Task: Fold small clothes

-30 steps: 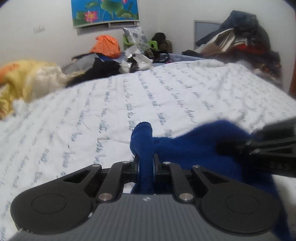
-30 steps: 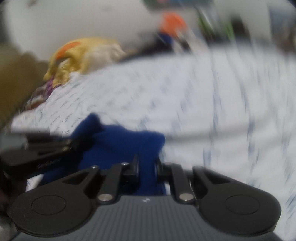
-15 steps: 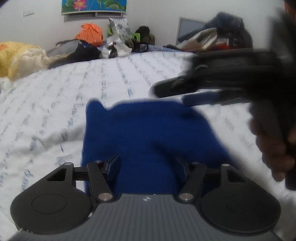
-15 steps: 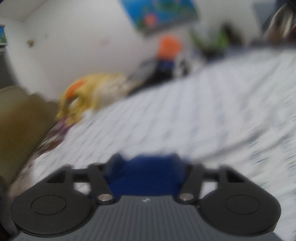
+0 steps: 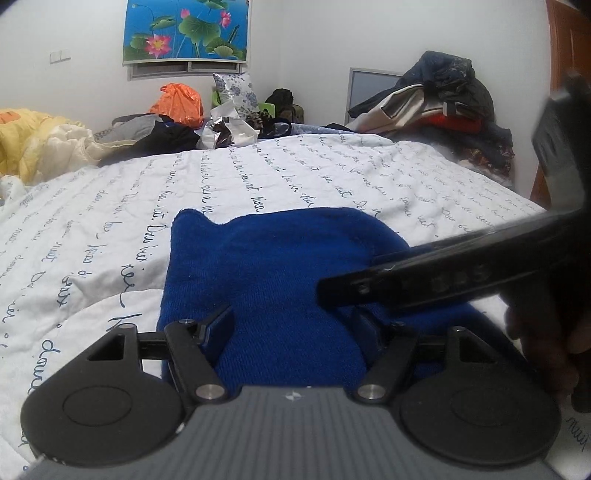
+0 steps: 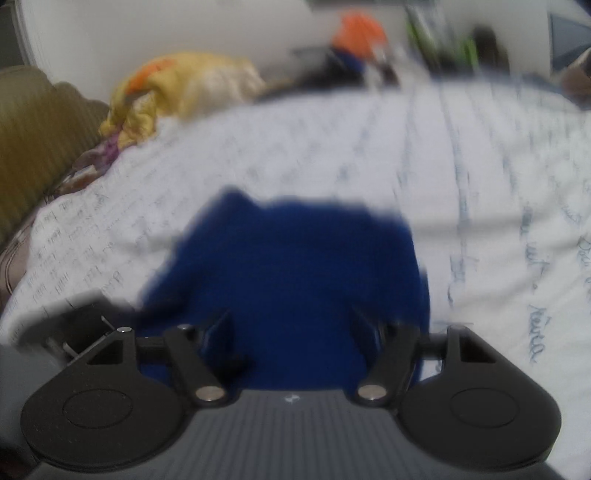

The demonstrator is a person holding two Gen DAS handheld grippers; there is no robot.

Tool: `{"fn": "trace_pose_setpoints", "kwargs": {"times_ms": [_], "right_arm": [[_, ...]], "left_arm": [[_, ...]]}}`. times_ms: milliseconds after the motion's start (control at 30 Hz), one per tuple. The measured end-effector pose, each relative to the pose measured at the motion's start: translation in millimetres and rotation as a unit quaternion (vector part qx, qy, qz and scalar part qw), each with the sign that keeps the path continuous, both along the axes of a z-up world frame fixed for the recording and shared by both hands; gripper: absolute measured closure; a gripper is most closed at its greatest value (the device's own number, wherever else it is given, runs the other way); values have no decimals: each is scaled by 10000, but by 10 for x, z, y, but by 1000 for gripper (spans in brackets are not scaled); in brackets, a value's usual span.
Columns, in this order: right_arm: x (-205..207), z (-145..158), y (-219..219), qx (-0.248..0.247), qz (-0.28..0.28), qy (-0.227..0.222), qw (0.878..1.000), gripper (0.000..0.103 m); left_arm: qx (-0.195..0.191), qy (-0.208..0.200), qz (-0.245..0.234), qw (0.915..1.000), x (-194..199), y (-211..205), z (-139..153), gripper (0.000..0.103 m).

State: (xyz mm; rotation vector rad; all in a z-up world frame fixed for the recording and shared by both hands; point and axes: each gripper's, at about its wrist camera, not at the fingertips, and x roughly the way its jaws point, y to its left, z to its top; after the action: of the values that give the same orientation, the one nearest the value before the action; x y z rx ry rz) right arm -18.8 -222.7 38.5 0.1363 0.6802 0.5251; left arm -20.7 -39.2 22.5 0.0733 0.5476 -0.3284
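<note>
Left wrist view: set low behind the left hand-held gripper (image 5: pixel 295 325), close over the bed (image 5: pixel 258 173), facing 12 o'clock toward the lotus picture (image 5: pixel 186 31) on the far wall. Sharp.

Right wrist view: set likewise behind the right hand-held gripper (image 6: pixel 291 332), aimed slightly toward 11 o'clock. Blurred.

Shared: blue garment (image 5: pixel 273 280) (image 6: pixel 295 273), the bed (image 6: pixel 332 147), yellow bedding (image 5: pixel 33 140) (image 6: pixel 184 85), orange bag (image 5: pixel 179 99) (image 6: pixel 356 31).

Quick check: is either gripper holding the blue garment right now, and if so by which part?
Nothing is held. The left gripper and right gripper have just opened; the blue garment lies on the bed sheet between their spread jaws.
</note>
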Motion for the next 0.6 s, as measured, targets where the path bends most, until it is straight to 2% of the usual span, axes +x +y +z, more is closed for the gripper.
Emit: {"fn": "trace_pose_setpoints", "kwargs": {"times_ms": [100,167,200,233,267,300,333,367,433,500,600], "right_arm": [[-57,169,-101,317,-471,402,9976,34],[-167,261,-108,426,-571,398,9967,33],[-187,224,-98,506,-458,402,9969,33],[-167,129,-73,367,-404,512,9972,33],[-176,50,-103,397,-403,398,9976,32],[-179,39,-176,595,-440,474,9961,32],[-184,91,-266,817,-636,681,9923,32],[-226,165,-369,1040,-873,850,9871,32],[-426,314,-572,1446,-921,795,9820,30],[-633,380,-700,1599,-829,815,9803,30],[-795,325,-677,1524,-592,1074,9807,31]], "left_arm": [[-39,0,6,10000,-3,14,-4,32],[-39,-12,17,10000,3,8,-8,32],[-25,-28,19,10000,-2,6,-11,32],[43,-42,-18,10000,-14,-13,-10,30],[146,-149,-4,9998,-54,-23,14,29],[254,-199,20,9995,-130,-22,58,29],[314,-221,6,9993,-229,5,119,26],[321,-263,-77,9991,-361,51,183,15],[400,-502,-269,9976,-692,144,262,4],[683,-562,-413,9952,-965,184,236,4],[932,-177,-506,9942,-1098,207,86,12]]}}
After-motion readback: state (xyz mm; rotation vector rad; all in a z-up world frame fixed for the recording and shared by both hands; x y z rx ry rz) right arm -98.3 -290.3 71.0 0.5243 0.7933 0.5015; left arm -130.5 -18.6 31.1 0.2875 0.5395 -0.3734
